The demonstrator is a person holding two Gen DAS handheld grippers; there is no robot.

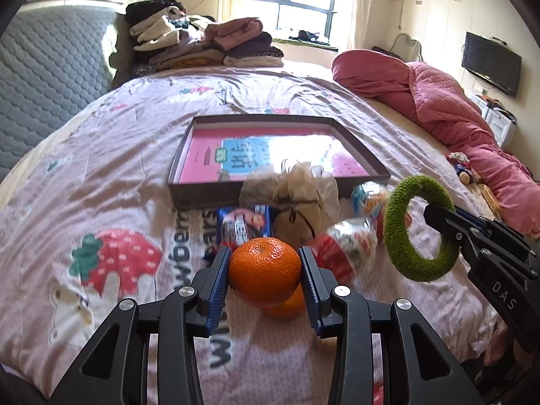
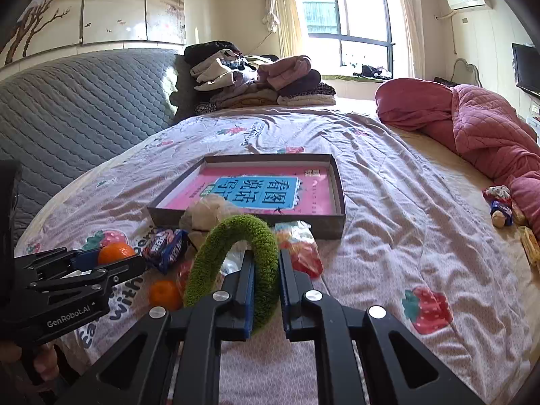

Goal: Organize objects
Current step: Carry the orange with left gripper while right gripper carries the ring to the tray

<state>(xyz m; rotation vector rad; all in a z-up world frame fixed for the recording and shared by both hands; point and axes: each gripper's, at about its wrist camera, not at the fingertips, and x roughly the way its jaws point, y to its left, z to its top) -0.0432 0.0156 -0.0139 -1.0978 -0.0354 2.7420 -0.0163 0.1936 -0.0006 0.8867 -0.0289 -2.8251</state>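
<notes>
Two matching handheld tools of black plastic. The left tool [image 1: 265, 275] has angular arms with triangular cut-outs, round silver screw heads at the joints and ribbed blue pads [image 1: 216, 287] inside its fingers. The right tool [image 2: 266, 287] looks the same. White lettering, "DAS" and "GenRobot.AI", marks their sides.

Across the centre of both wrist views, the shallow box [image 1: 357, 150] holds only a flat pink book [image 2: 263, 190], so its interior lies open. A beige pouch [image 1: 303, 199], blue snack packet [image 1: 241, 224] and foil packets [image 1: 351, 246] crowd its near wall. The bedsheet [image 1: 101, 175] at left stays bare.
</notes>
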